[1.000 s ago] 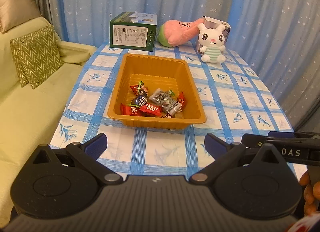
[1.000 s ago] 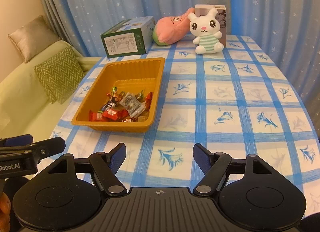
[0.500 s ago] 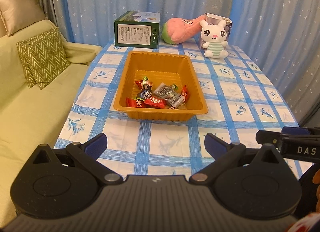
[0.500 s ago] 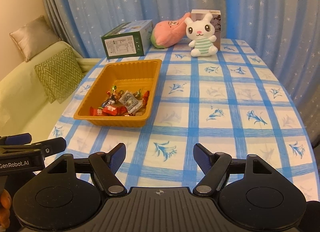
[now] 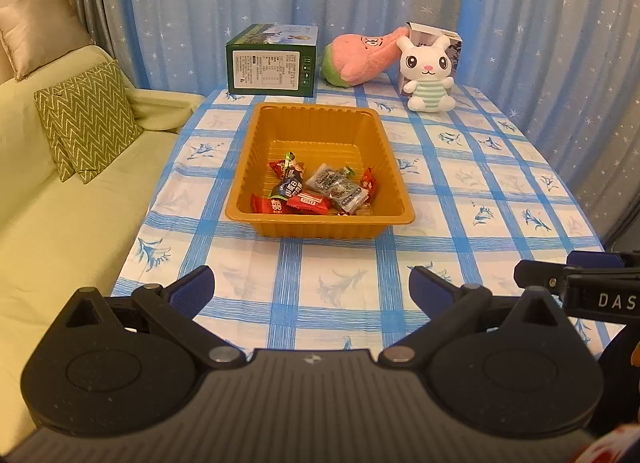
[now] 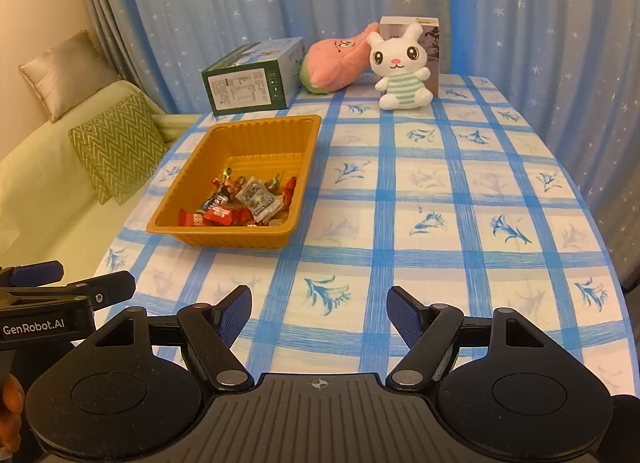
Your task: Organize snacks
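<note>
An orange plastic tray [image 5: 320, 115] [image 6: 264, 127] sits on the blue-checked tablecloth, left of the table's middle. Several wrapped snacks [image 5: 316, 191] [image 6: 248, 203] lie in its near half, among them a red bar [image 5: 308, 201] and a grey packet [image 5: 336, 185]. My left gripper [image 5: 312, 291] is open and empty, above the table's near edge and well short of the tray. My right gripper [image 6: 318, 307] is open and empty, near the front edge, to the right of the tray. Each gripper shows at the side of the other's view.
A green carton [image 5: 272, 63] [image 6: 252, 79], a pink plush [image 5: 360, 59] [image 6: 336, 63], a white rabbit plush [image 5: 428, 75] [image 6: 402, 69] and a small box [image 6: 412, 29] stand at the table's far end. A green sofa with cushions [image 5: 88, 119] is on the left. Curtains hang behind.
Both grippers have pulled back from the tray toward the table's near edge and risen a little. The tray and snacks have not moved. Both stay open.
</note>
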Action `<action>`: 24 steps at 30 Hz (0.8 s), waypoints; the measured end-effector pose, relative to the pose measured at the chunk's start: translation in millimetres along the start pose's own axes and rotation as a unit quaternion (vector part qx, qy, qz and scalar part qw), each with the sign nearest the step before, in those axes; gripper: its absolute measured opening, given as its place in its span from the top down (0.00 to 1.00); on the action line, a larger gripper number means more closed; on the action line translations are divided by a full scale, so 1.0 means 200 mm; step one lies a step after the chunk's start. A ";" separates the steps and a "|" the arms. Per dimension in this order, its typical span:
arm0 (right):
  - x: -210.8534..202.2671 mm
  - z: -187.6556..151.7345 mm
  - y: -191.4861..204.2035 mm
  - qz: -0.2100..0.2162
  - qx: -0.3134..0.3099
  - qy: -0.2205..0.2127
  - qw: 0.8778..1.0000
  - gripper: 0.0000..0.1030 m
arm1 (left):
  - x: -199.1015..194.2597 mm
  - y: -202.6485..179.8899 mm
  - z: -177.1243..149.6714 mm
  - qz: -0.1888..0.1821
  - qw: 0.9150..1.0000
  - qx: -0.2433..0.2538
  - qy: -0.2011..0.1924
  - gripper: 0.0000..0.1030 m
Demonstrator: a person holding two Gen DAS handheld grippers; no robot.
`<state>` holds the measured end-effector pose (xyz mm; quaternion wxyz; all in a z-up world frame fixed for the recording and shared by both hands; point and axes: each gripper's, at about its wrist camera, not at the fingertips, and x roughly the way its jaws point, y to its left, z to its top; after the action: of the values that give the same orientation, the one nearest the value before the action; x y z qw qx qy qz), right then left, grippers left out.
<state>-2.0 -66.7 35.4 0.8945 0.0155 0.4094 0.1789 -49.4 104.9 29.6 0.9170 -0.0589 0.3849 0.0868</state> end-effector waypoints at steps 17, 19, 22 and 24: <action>0.01 0.00 0.00 0.001 0.001 0.001 1.000 0.28 | 0.00 0.00 0.00 0.000 1.000 0.000 0.000 0.00; 0.01 0.00 0.00 0.001 0.001 0.001 1.000 0.28 | 0.00 0.00 0.00 0.001 1.000 0.001 0.000 0.00; 0.01 0.00 0.00 0.001 0.001 0.001 1.000 0.28 | 0.00 0.00 0.00 0.000 1.000 0.000 0.000 0.00; 0.01 0.00 0.00 0.001 0.001 0.001 1.000 0.28 | 0.00 0.00 0.00 -0.001 1.000 0.000 -0.001 0.00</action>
<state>-1.4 -67.1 33.2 0.8938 0.0168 0.4108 0.1793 -50.4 104.7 29.2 0.9173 -0.0587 0.3844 0.0861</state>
